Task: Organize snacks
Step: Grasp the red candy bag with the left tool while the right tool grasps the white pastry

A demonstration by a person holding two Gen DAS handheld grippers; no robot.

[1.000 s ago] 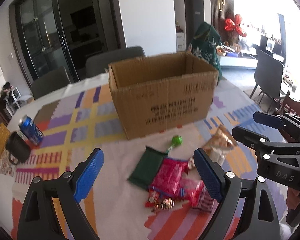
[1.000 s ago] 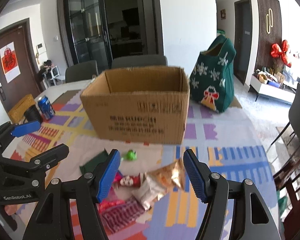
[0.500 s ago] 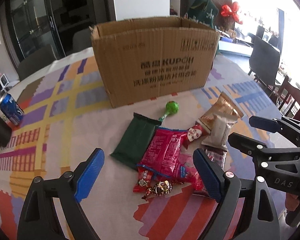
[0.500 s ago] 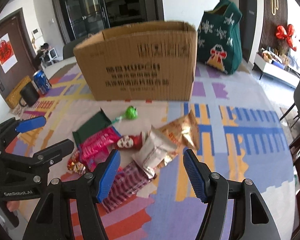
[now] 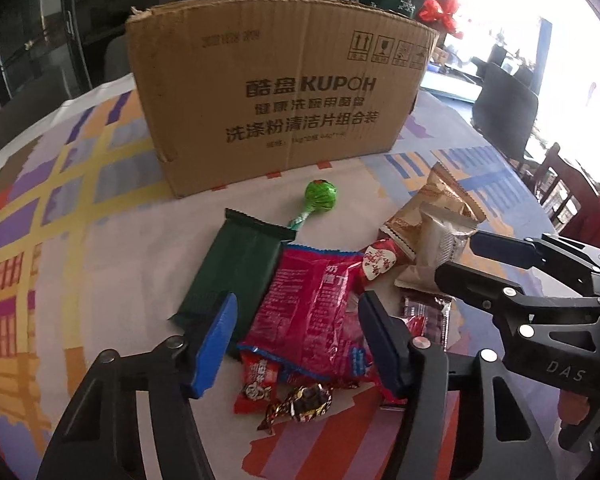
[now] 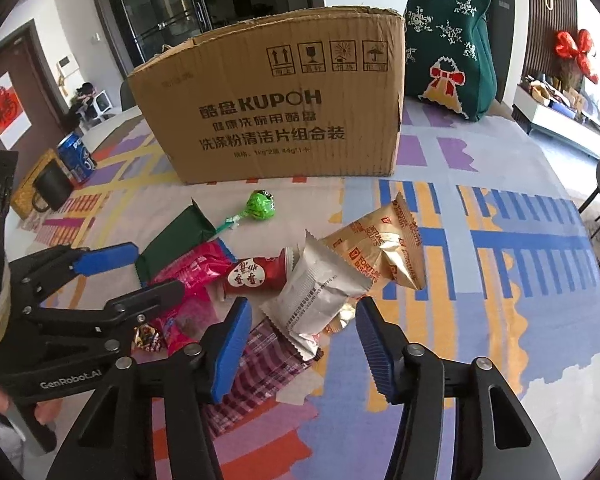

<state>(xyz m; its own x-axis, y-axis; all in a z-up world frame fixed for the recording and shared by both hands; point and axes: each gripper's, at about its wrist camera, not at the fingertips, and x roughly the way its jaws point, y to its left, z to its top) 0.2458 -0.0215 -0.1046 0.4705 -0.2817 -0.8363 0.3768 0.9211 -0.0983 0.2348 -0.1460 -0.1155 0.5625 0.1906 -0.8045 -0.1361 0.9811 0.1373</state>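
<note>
Snacks (image 5: 312, 312) — crinkly foil packets — lie beneath both grippers (image 5: 296, 344) (image 6: 300, 344), jaws apart.

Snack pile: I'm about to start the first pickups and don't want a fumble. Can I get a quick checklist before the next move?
1. Left tongs open, nothing held: ok.
2. Right tongs open, nothing held: ok.
3. Left tongs framing the pink packet: ok.
4. Right tongs lined up with the silver packet: ok.
5. Targets lying free: not ok; the pink packet overlaps the dark green packet, the silver one lies over the gold bag.
6. Cardboard box open on top: cannot tell; only its front wall shows.
</note>
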